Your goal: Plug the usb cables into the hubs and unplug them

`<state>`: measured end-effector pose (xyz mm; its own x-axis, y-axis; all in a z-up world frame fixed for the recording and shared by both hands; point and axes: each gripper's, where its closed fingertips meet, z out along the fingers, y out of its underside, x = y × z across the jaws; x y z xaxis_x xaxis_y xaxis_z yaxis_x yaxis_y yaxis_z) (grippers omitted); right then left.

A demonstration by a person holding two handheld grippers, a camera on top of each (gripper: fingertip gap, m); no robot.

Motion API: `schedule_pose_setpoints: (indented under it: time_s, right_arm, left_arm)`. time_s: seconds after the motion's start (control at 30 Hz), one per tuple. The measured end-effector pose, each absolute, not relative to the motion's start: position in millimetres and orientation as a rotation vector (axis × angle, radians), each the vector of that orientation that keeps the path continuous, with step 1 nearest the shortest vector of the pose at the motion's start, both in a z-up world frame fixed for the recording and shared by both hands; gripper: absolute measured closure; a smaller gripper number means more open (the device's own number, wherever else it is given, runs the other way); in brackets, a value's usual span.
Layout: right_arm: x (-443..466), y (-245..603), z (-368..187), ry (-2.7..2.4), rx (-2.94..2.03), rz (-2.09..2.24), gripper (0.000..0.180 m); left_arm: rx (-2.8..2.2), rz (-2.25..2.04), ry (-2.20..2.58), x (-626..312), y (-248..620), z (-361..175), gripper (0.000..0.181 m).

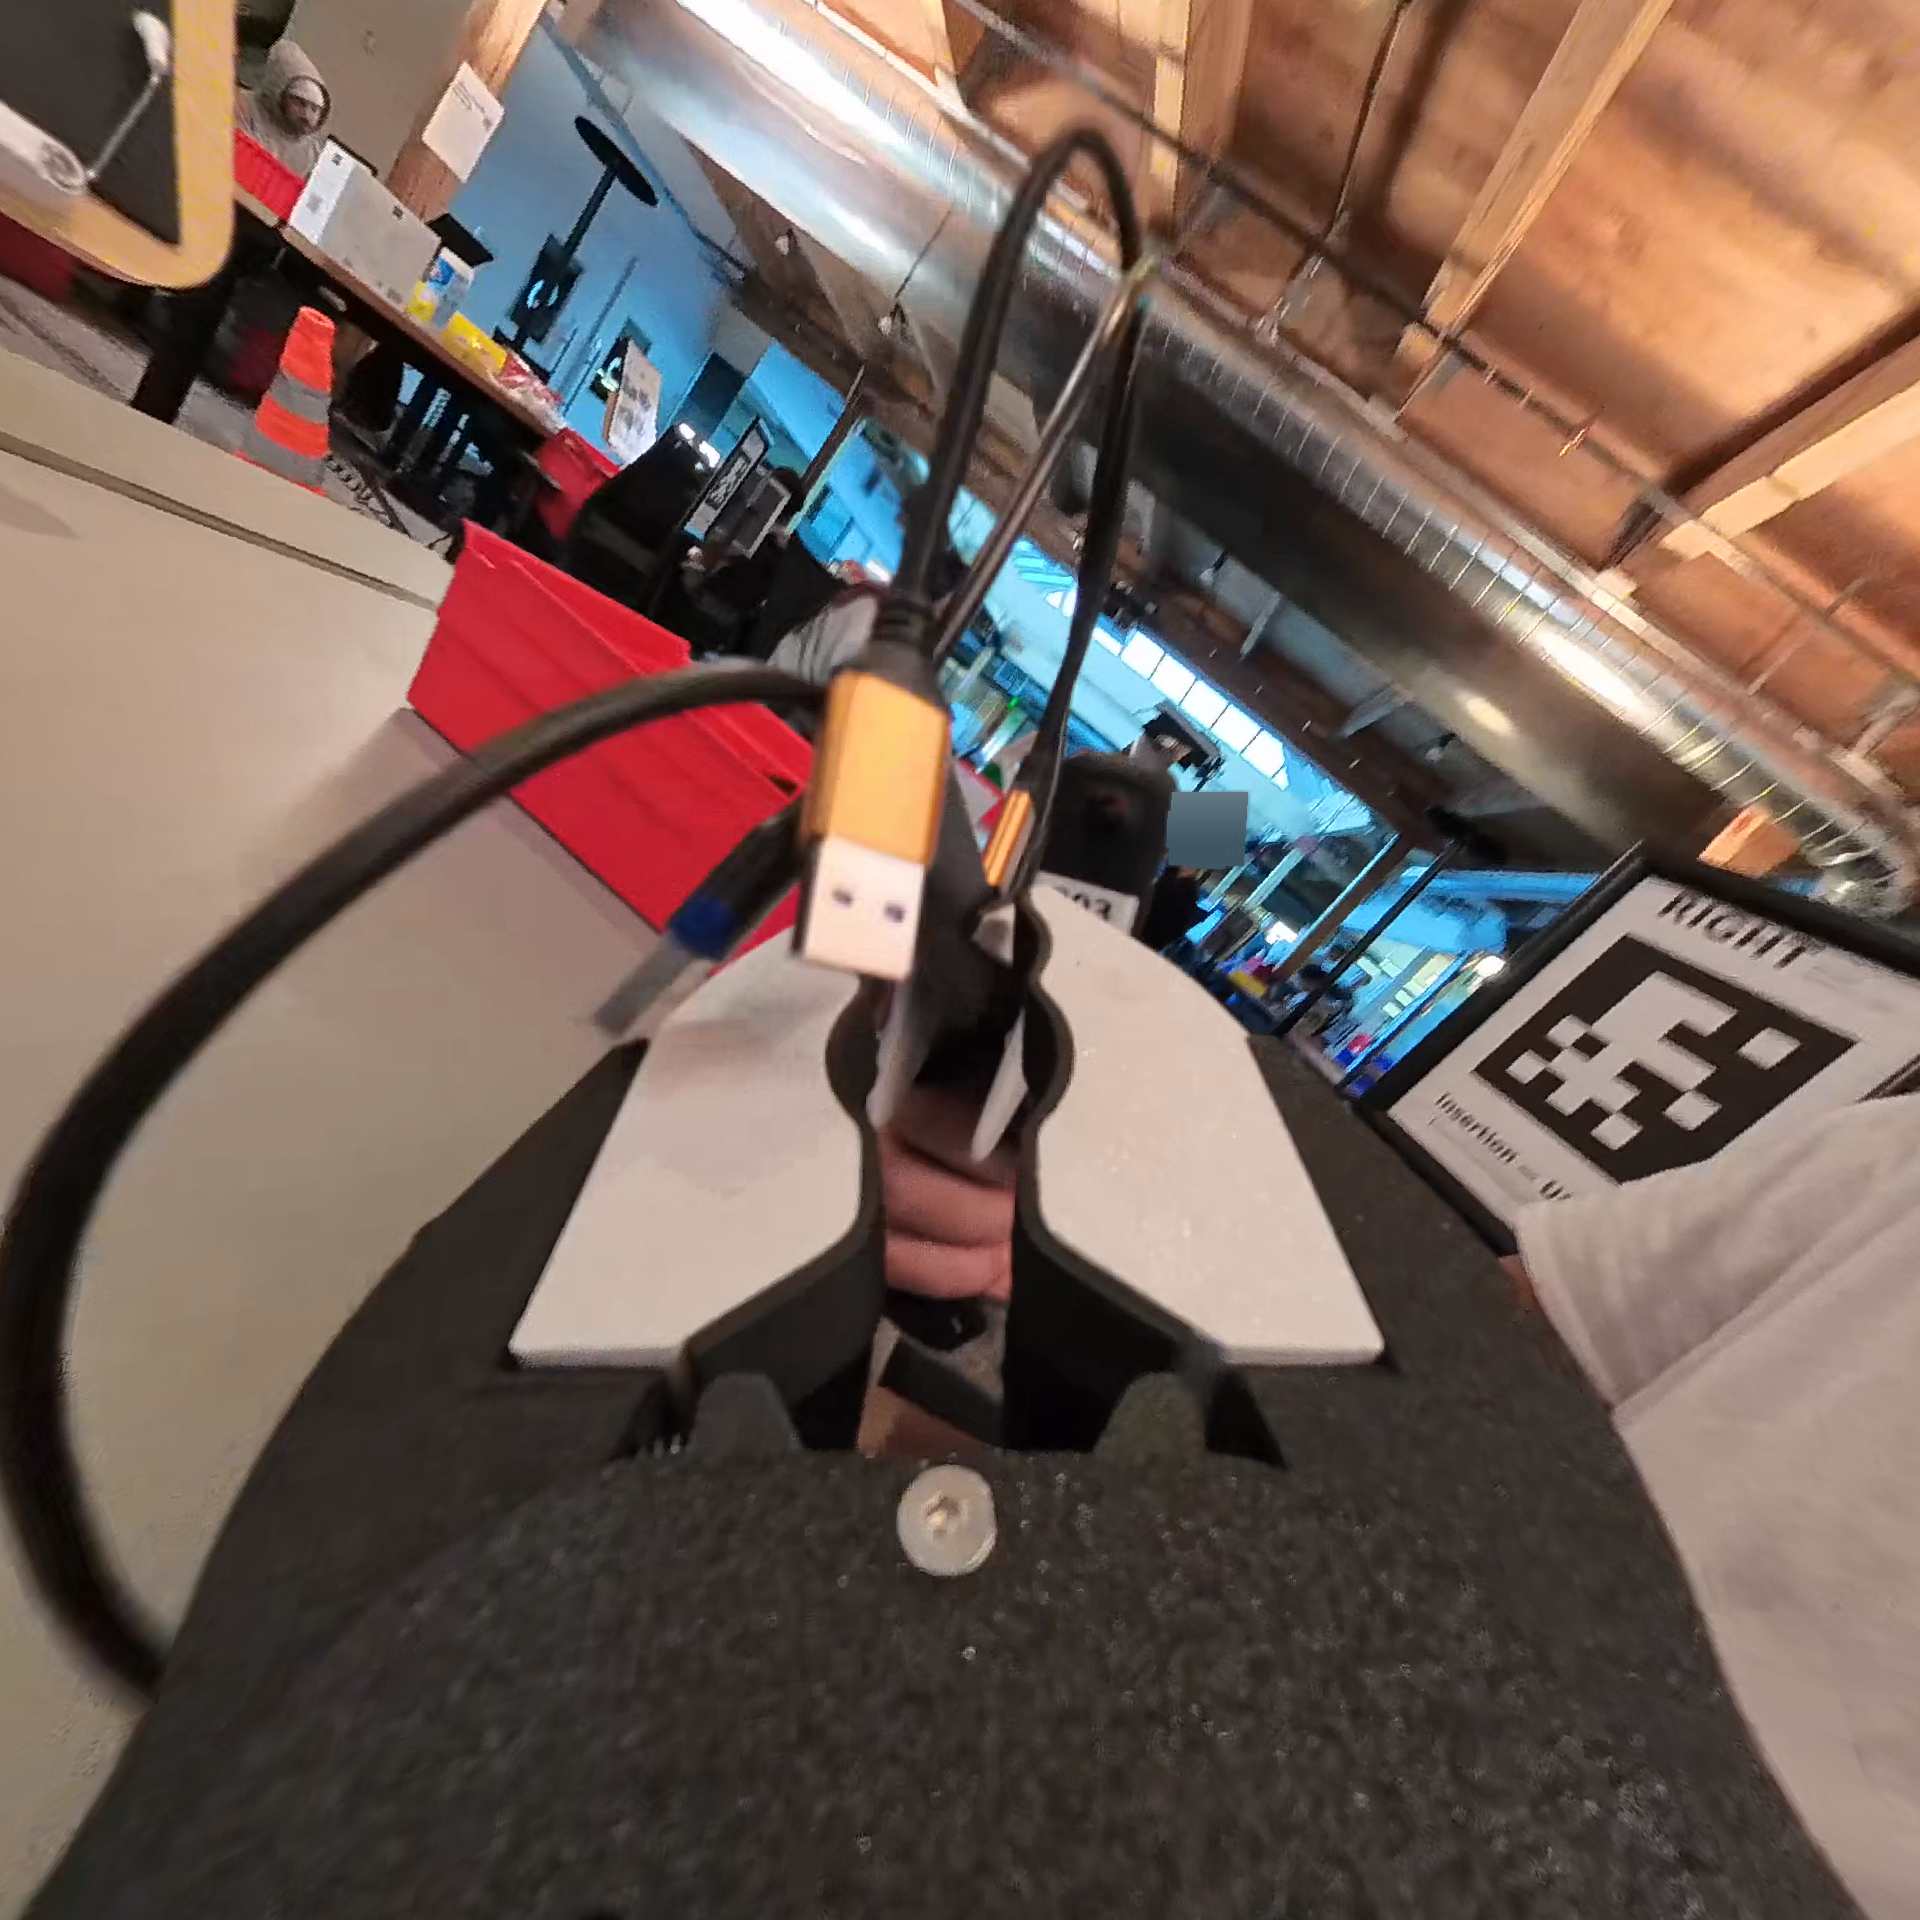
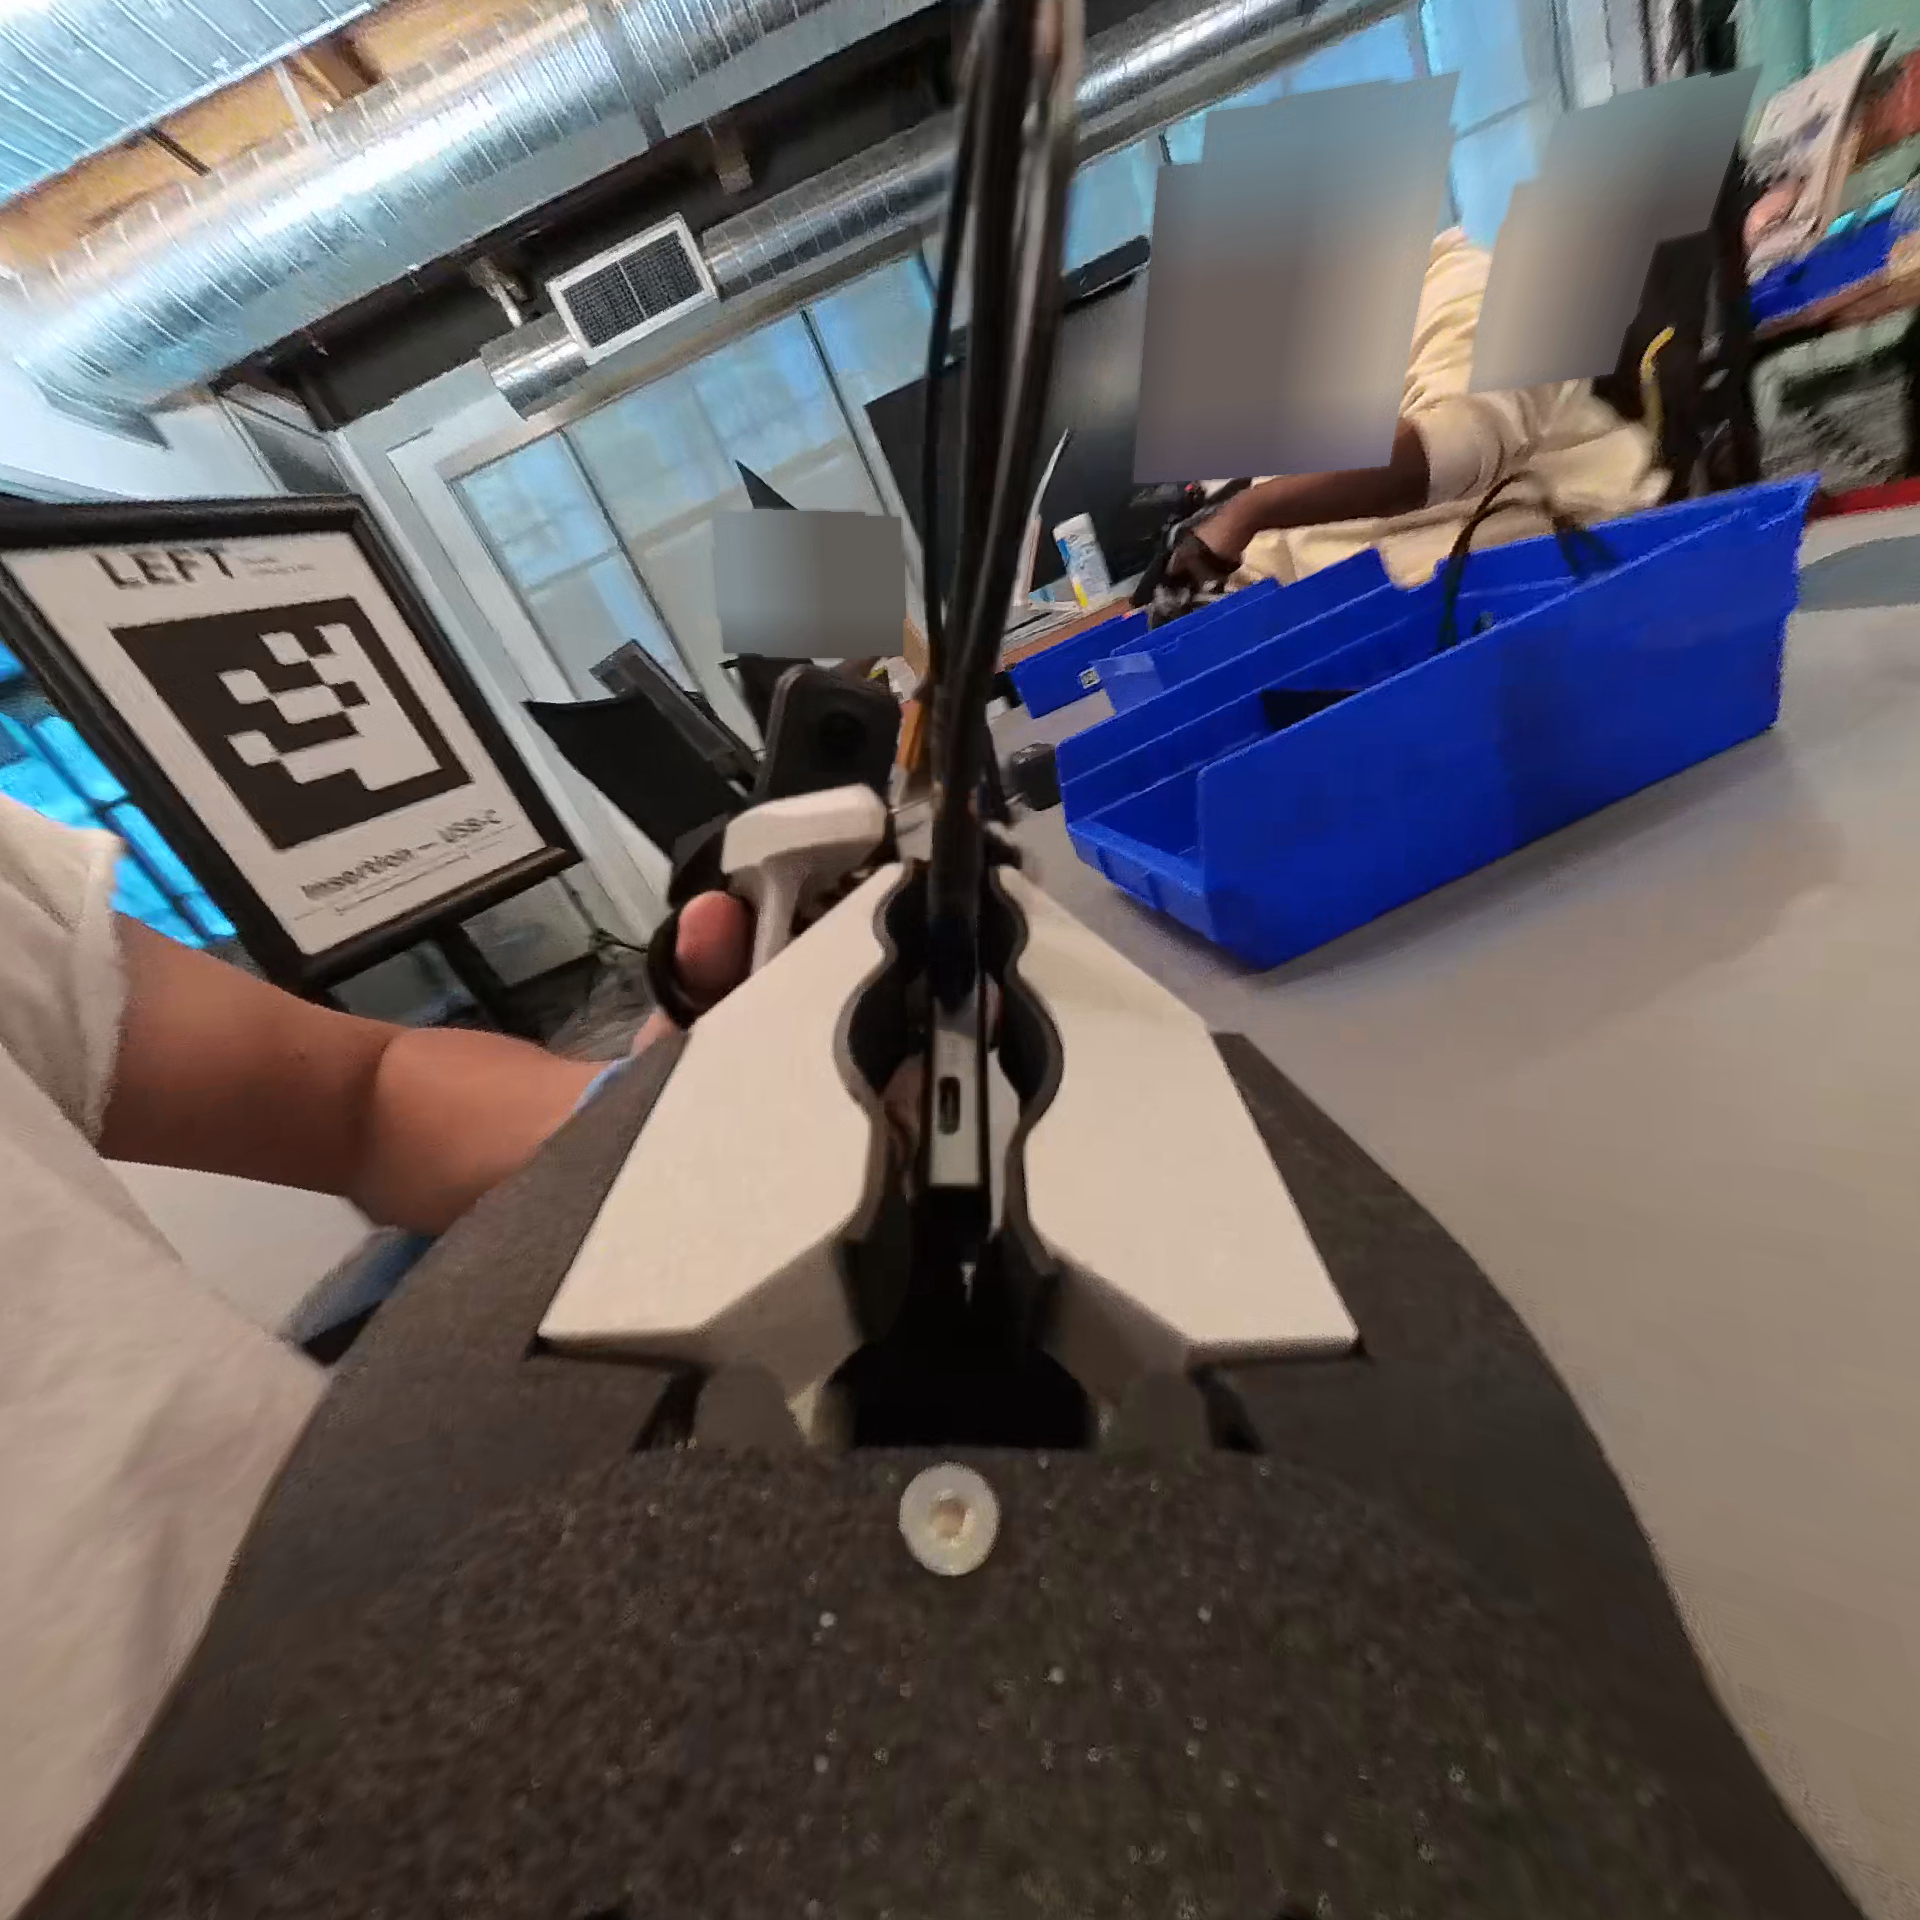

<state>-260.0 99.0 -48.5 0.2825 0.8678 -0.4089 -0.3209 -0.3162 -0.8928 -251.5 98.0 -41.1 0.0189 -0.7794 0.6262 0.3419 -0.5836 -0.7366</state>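
In the left wrist view my left gripper [image 1: 951, 977] is shut on a thin white hub [image 1: 992, 1091] seen edge-on, held up in the air. Black cables [image 1: 966, 416] rise from it. A gold USB-A plug [image 1: 868, 842], a smaller gold plug [image 1: 1010, 844] and a blue-tipped plug [image 1: 691, 940] hang loose in front. In the right wrist view my right gripper [image 2: 951, 914] is shut on the white hub [image 2: 954, 1122], its small port facing the camera. Black cables [image 2: 987, 416] run straight up from it. The left gripper [image 2: 800, 831] shows just beyond, facing mine.
A grey table [image 1: 208, 831] with a red bin [image 1: 582, 707] lies left. A framed marker board [image 1: 1662, 1049] stands right. In the right wrist view a blue bin [image 2: 1455, 748] sits on the table [image 2: 1558, 1143], a marker board [image 2: 281, 717] stands left, and a person's forearm [image 2: 312, 1101] crosses below it. My left and right fingertips are right by each other.
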Motion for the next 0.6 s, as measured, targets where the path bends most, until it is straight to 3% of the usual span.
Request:
schedule_pose_setpoints:
  time_s: [0.1,0.23,0.6]
  right_arm:
    - [-270.2,94.2,-54.3,-0.49,-1.472,1.518,0.171]
    - [-275.7,93.4,-57.5,-0.447,-1.515,1.617,0.171]
    - [-247.6,96.8,-56.8,-0.545,-1.56,1.565,0.16]
  left_arm:
    - [-1.434,-1.711,0.423,-255.4,104.3,-36.0,0.157]
    - [-1.463,-1.725,0.457,-257.9,106.7,-39.0,0.17]
    - [-1.54,-1.726,0.718,-268.9,105.8,-50.5,0.17]
